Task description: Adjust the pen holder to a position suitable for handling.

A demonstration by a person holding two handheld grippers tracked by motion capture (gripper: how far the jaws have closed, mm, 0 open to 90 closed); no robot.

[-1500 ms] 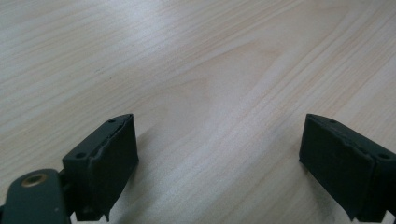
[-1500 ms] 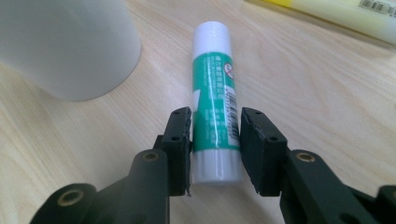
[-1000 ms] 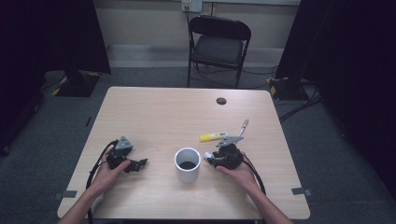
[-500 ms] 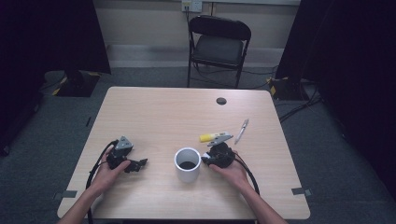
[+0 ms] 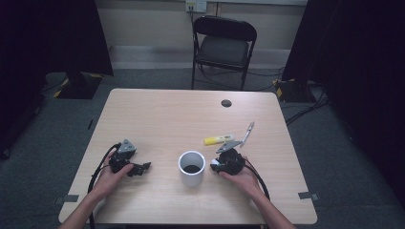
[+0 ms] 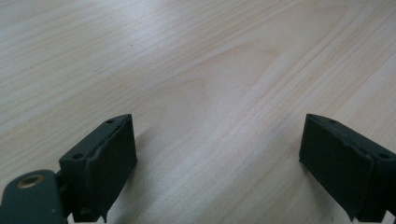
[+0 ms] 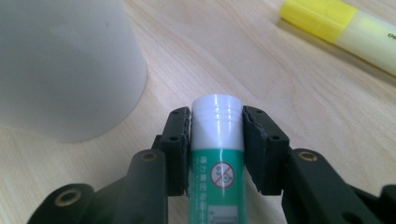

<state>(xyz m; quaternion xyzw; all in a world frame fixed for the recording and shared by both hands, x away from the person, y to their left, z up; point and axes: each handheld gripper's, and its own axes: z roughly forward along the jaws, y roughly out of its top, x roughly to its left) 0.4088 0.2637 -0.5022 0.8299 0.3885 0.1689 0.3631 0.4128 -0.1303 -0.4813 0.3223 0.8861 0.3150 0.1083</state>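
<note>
A white cup [image 5: 192, 168] stands near the table's front middle. Just right of it my right gripper [image 5: 217, 166] lies low over the wood, shut on a glue stick [image 7: 217, 168] with a green label and white cap. Its jaws have just eased open a little, but the pads still press the stick's sides. In the right gripper view the cup [image 7: 60, 65] sits close at the upper left of my right gripper [image 7: 217, 126]. My left gripper [image 5: 143, 168] rests on the table left of the cup. In the left gripper view my left gripper [image 6: 219, 154] is open over bare wood.
A yellow highlighter [image 5: 218, 139] and a silver pen [image 5: 249, 132] lie just behind the right hand; the highlighter [image 7: 341, 28] shows top right in the right gripper view. A dark grommet [image 5: 226, 103] sits in the table [image 5: 167, 114]. A black folding chair [image 5: 223, 47] stands beyond the far edge.
The right gripper, with the glue stick, has shifted slightly left toward the cup. The left hand has stayed put.
</note>
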